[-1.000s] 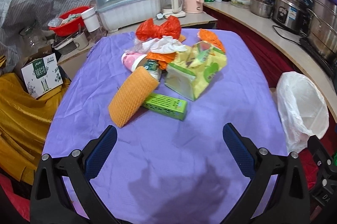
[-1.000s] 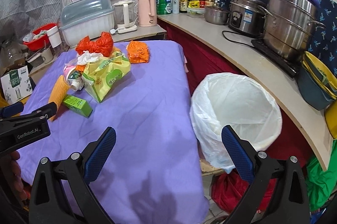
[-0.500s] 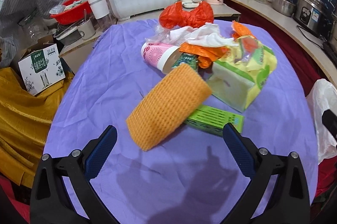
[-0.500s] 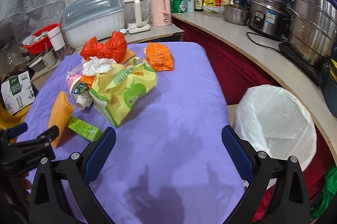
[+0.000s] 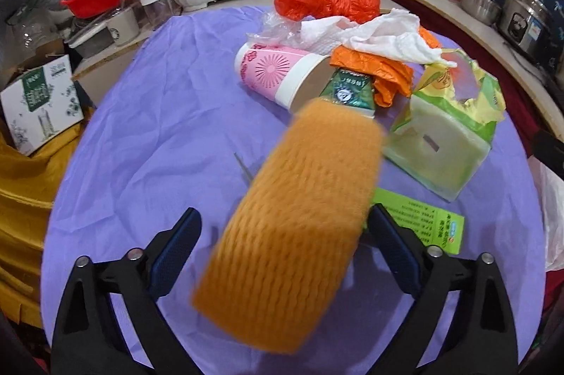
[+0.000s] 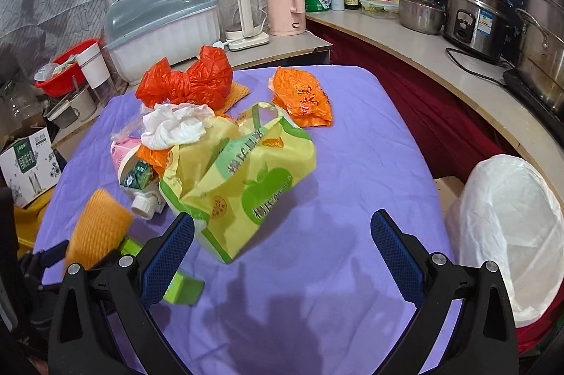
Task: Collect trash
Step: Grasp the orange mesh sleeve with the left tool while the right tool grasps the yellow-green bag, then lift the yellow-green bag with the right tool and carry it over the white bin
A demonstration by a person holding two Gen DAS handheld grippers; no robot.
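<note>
Now my left tongs (image 5: 282, 235) stand wide, jaws just closing in around the orange foam sleeve (image 5: 294, 227) on the purple tablecloth (image 5: 158, 135), not yet pinching it. My right tongs (image 6: 282, 242) gape empty near the yellow bag (image 6: 243, 177); the white bin bag (image 6: 507, 227) waits beside the table.

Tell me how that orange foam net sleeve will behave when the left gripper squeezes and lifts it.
The orange foam net sleeve looks like soft mesh, so it will probably squash between the left gripper fingers. It seems very light. Its ribbed surface should resist slipping, though the free end may flop.
</note>
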